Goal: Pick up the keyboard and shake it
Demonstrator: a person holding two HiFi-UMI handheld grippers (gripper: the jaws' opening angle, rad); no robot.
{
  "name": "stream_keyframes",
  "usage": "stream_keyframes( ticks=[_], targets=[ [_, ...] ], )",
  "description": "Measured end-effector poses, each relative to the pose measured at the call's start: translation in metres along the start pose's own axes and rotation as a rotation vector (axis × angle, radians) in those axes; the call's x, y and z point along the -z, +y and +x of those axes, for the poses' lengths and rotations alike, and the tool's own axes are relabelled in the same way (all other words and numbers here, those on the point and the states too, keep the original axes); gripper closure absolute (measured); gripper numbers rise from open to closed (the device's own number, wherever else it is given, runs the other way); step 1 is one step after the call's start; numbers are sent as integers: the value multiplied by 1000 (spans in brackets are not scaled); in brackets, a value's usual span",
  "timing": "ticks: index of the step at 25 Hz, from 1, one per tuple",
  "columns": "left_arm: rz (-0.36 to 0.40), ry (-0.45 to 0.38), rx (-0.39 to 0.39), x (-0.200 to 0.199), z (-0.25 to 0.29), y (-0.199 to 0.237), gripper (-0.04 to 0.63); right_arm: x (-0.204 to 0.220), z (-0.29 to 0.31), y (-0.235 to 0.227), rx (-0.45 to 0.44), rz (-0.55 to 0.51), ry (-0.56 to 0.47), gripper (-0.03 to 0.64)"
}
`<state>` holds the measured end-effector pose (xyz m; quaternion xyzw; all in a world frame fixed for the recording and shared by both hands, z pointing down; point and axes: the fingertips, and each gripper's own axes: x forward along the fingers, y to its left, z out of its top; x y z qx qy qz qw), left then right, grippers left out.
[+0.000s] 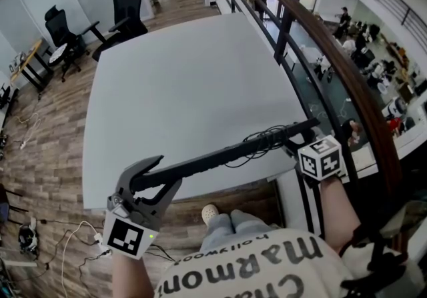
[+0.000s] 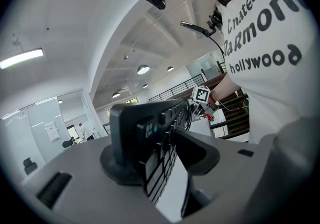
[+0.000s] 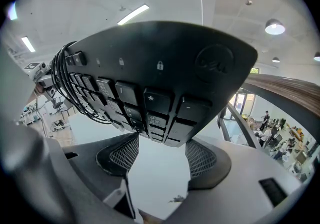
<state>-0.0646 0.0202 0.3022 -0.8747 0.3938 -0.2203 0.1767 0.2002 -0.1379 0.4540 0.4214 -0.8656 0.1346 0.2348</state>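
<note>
The long black plastic keyboard [image 1: 227, 152], with a black cable [image 1: 263, 137] looped round it, is held in the air over the near edge of the pale grey rectangular table [image 1: 187, 83]. The left gripper [image 1: 148, 173] clamps its left end and the right gripper [image 1: 300, 143] its right end, and both sets of jaws are closed against the keyboard body.

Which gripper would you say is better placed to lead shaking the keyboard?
Left, probably: the keyboard sits deep in the left gripper, while the right gripper only pinches its end at the pad tips.

Bright, even light; ceiling lamps [image 3: 276, 26] glare; fisheye edges dark, foreground seemingly soft.
</note>
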Motion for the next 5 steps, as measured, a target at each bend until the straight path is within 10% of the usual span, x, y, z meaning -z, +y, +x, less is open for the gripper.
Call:
stream_keyframes(
  ticks=[5],
  targets=[
    [1,2,-2,2,8,2,402,1,7,-6,-4,3,3,322]
  ],
)
